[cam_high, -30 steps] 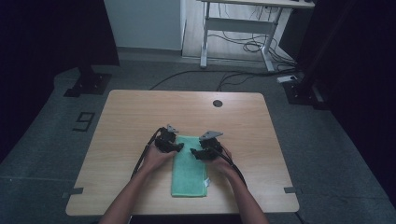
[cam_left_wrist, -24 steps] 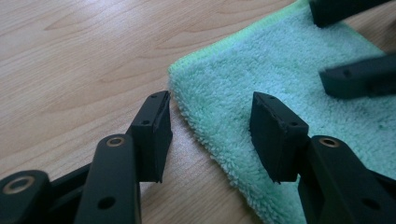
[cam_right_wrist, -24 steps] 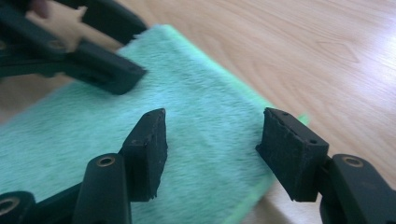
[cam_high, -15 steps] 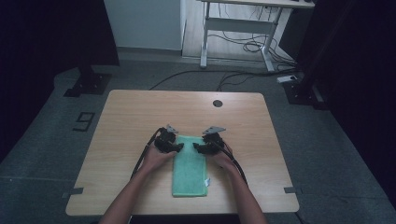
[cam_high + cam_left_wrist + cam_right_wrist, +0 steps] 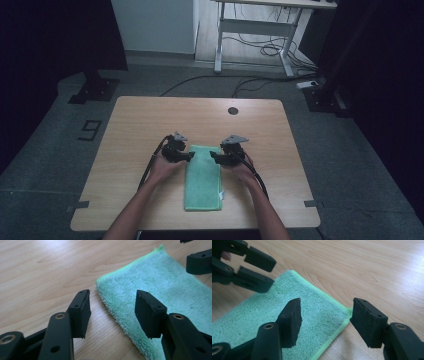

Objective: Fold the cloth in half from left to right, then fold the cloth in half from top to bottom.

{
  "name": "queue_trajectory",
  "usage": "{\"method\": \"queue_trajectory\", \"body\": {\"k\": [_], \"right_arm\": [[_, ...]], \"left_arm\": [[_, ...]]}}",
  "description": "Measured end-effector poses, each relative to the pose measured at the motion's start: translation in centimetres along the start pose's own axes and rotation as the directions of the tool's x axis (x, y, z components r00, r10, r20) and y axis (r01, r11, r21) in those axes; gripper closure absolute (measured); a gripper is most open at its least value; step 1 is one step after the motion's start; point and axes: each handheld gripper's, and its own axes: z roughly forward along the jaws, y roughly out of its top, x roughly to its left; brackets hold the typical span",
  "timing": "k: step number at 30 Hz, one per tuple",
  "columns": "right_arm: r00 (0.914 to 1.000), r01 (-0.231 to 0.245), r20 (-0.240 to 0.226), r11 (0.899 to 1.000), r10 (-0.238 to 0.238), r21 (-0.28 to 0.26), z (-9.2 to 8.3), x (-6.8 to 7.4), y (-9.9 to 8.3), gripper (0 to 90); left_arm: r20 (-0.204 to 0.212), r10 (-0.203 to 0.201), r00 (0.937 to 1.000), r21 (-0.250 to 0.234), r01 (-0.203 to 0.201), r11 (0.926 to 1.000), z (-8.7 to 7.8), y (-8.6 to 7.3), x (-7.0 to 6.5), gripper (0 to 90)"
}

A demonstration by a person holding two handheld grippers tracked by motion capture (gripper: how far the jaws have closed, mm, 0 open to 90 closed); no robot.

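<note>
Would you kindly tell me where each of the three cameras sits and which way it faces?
High view: fixed above the person's side, looking forward and down on the wooden table; forearms, left gripper and right gripper flank the folded green towel.
Left gripper view: rides the left gripper, looking along its open jaws at the towel's far left corner.
Right gripper view: rides the right gripper, open jaws over the towel's far right corner.
Shared: both gripper views show the towel and the opposite gripper's jaws.

I see my left gripper [image 5: 112,312] with jaws apart, straddling the near corner of the green towel [image 5: 160,290] on the wooden table [image 5: 42,270].
</note>
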Motion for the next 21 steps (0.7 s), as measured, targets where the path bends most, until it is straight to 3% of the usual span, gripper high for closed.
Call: {"method": "queue_trajectory", "body": {"k": [8, 21], "right_arm": [[0.9998, -0.003, 0.019, 1.000, 0.003, 0.006, -0.7, 0.0, 0.1, 41.0], [0.9990, -0.019, 0.041, 1.000, 0.018, 0.006, -0.9, -0.6, 0.1, 40.9]], "left_arm": [[0.000, -0.022, 0.9998, -0.033, 0.022, 0.9992, -1.3, -0.1, 0.9, 45.0], [-0.004, -0.035, 0.9994, -0.051, 0.035, 0.9981, -1.3, 0.0, 1.6, 44.9]]}}
